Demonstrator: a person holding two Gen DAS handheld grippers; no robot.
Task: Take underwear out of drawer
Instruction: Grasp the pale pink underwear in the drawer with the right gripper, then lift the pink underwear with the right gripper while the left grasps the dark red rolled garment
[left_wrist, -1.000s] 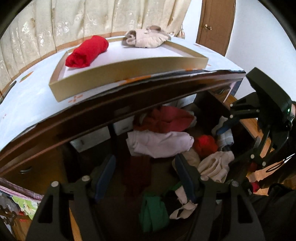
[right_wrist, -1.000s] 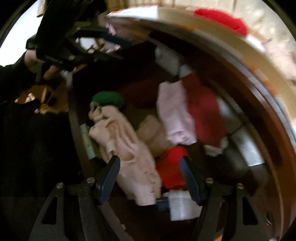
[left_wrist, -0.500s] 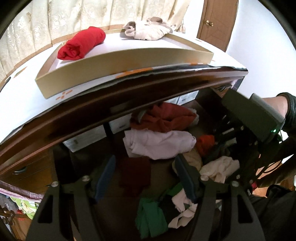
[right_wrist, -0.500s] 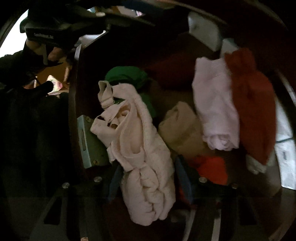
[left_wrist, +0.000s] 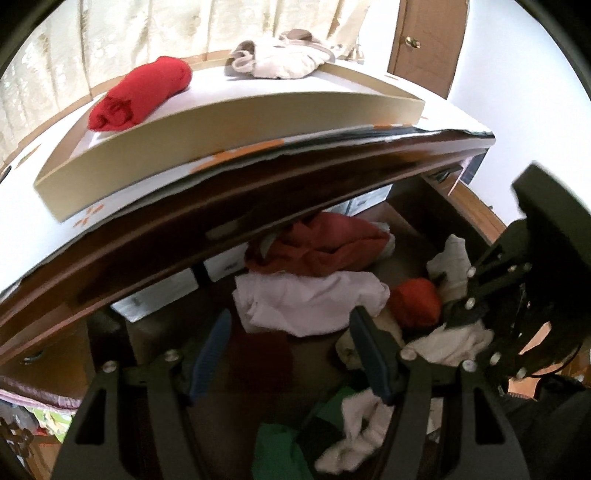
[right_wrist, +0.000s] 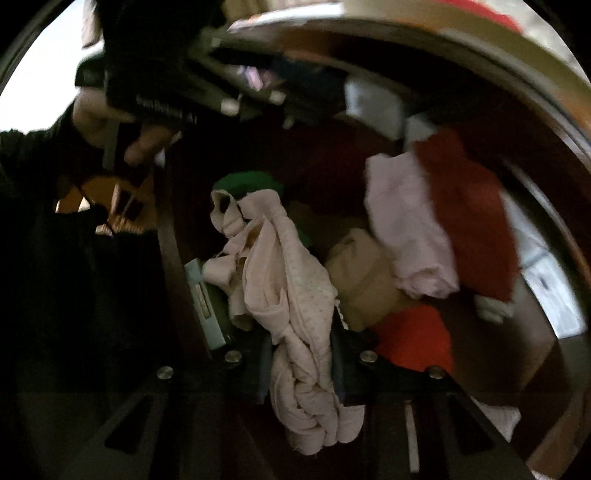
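Note:
The open dark wooden drawer (left_wrist: 413, 225) holds a heap of underwear. My right gripper (right_wrist: 300, 354) is closing its jaws on a pale pink dotted piece of underwear (right_wrist: 291, 280), which is bunched between the pads. From the left wrist view the right gripper (left_wrist: 460, 314) reaches into the drawer's right side over that pale piece (left_wrist: 450, 343). My left gripper (left_wrist: 288, 332) hovers open above the drawer's middle with nothing between its fingers. Under it lie a white garment (left_wrist: 310, 302) and a dark maroon one (left_wrist: 258, 354).
A shallow beige tray (left_wrist: 229, 136) on the dresser top holds a red roll (left_wrist: 140, 94) and a cream garment (left_wrist: 284, 61). In the drawer lie rust-red (left_wrist: 325, 243), orange-red (left_wrist: 415, 301), green (left_wrist: 280, 450) and tan (right_wrist: 362, 273) pieces. The dresser top overhangs the drawer's back.
The right gripper's jaws went from wide apart to closed in on the pale pink underwear, and it sank lower into the drawer. The left gripper drifted slightly and stayed open.

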